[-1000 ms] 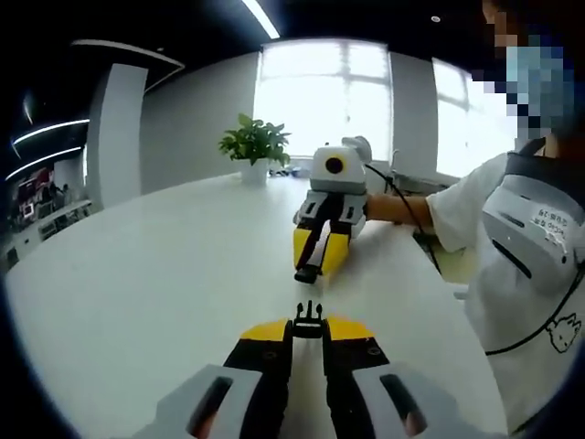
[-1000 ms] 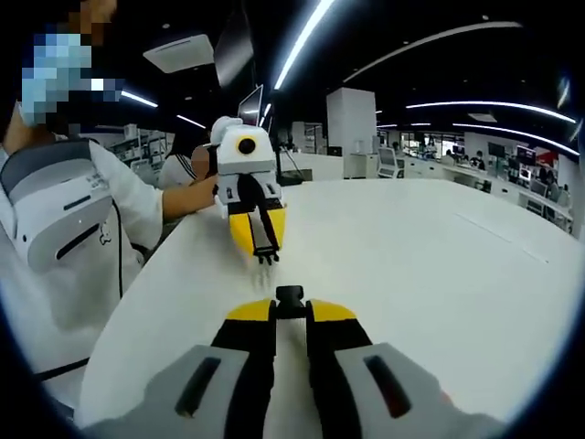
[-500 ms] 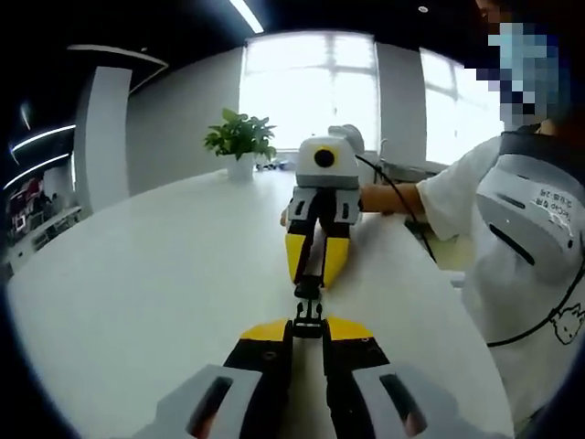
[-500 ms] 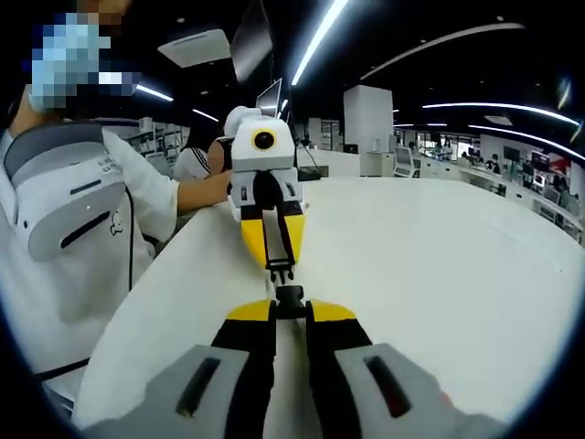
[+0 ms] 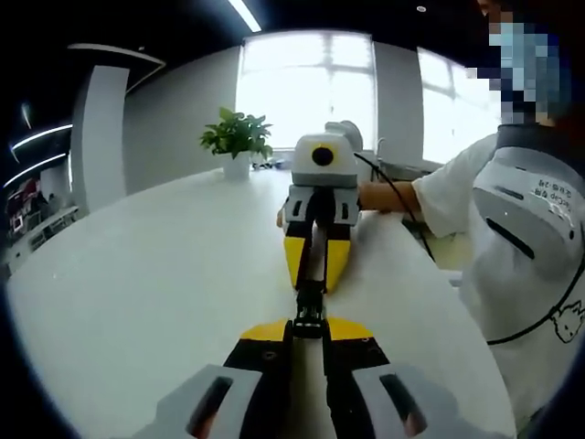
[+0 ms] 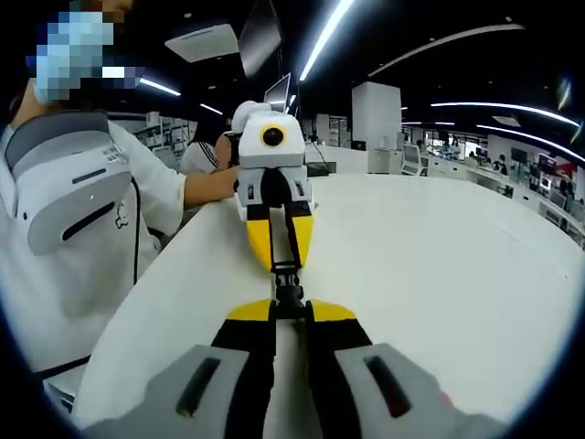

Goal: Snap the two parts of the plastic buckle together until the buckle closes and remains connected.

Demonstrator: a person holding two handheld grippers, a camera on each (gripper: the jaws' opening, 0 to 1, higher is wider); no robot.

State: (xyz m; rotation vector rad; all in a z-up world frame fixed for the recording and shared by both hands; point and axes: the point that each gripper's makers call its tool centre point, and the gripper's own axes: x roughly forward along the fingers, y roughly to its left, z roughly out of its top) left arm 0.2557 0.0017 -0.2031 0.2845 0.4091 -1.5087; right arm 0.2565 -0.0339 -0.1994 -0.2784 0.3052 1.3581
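My left gripper [image 5: 308, 327] is shut on the black pronged buckle half [image 5: 308, 321] low over the white table [image 5: 137, 274]. Facing it, my right gripper [image 5: 312, 284] is shut on the black socket half [image 5: 309, 298]. The two halves meet end to end with no gap showing; I cannot tell whether they are latched. In the right gripper view, my right gripper [image 6: 290, 312] holds the socket half [image 6: 290, 298] against the pronged half [image 6: 285, 272], which sits in the yellow tips of my left gripper [image 6: 281, 263].
A potted plant [image 5: 238, 137] stands at the far end of the table. A person in a white shirt [image 5: 521, 229] is at the table's side edge [image 6: 73, 201]. Broad bare tabletop [image 6: 439, 274] lies on the other side.
The two grippers have drawn toward each other along one line. The gap between the buckle halves, clear a second ago, has closed until they touch.
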